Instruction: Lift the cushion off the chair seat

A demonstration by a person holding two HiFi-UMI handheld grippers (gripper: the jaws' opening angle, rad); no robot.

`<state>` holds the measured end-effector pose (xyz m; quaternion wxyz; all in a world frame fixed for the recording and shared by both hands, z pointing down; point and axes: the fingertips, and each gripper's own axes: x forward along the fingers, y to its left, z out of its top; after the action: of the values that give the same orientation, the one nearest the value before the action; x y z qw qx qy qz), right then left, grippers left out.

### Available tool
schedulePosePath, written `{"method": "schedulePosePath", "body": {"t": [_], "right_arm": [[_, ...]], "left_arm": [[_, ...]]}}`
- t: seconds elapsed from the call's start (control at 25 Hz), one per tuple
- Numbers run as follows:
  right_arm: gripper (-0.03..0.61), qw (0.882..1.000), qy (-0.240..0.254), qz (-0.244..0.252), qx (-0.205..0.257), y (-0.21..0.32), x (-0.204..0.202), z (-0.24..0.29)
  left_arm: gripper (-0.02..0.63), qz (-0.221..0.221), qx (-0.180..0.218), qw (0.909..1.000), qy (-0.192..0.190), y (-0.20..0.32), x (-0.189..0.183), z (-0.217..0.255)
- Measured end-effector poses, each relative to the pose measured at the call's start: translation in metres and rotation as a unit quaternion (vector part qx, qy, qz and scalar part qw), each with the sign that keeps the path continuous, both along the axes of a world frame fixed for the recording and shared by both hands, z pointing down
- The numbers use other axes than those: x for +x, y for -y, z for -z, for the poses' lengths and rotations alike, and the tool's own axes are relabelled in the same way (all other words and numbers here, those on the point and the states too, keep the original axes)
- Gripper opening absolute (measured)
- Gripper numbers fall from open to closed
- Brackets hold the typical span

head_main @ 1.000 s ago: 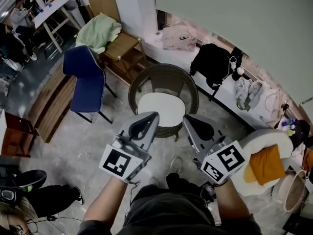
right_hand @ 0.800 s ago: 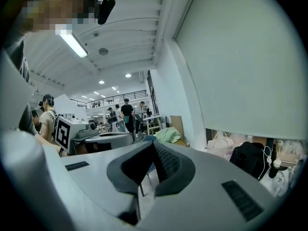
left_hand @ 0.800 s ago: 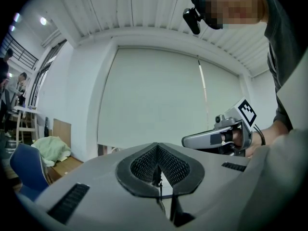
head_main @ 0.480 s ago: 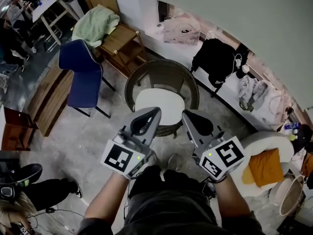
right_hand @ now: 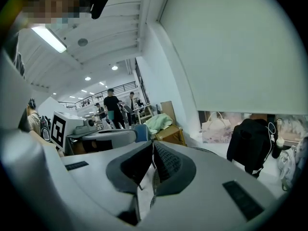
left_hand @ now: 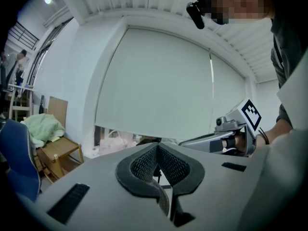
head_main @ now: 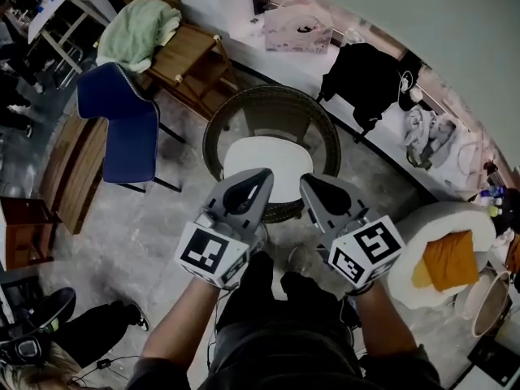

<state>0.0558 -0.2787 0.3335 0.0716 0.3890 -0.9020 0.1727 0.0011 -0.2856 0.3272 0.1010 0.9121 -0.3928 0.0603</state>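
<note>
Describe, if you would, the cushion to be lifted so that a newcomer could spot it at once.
Below the large pale blind stands a round, dark wicker chair in the middle of the floor. On its seat lies the cushion: flat, rounded and plain white, unlike the orange cushion on the pale seat to the right.

You face one wicker chair [head_main: 272,96] with one white cushion [head_main: 268,162]; one blue chair [head_main: 122,124]; one wooden chair [head_main: 191,55]; one orange cushion [head_main: 447,260]; two grippers, left gripper [head_main: 258,177] and right gripper [head_main: 310,184].
</note>
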Motion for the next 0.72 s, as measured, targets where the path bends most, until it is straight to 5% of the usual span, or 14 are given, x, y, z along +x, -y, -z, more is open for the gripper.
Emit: {"method": "schedulePosePath", "body": {"t": [0.32,0.72], "right_arm": [[0.009,0.999,-0.005,-0.025,-0.040,0.049,-0.029,-0.061],[0.009,0.991,0.001,-0.047,-0.122,0.062,-0.038,-0.170]], "left_arm": [[0.006,-0.021,-0.044,0.9988,0.003,0.051,-0.025,-0.071],[0.006,0.005,-0.135,0.9908,0.007,0.068,-0.060,-0.188]]}}
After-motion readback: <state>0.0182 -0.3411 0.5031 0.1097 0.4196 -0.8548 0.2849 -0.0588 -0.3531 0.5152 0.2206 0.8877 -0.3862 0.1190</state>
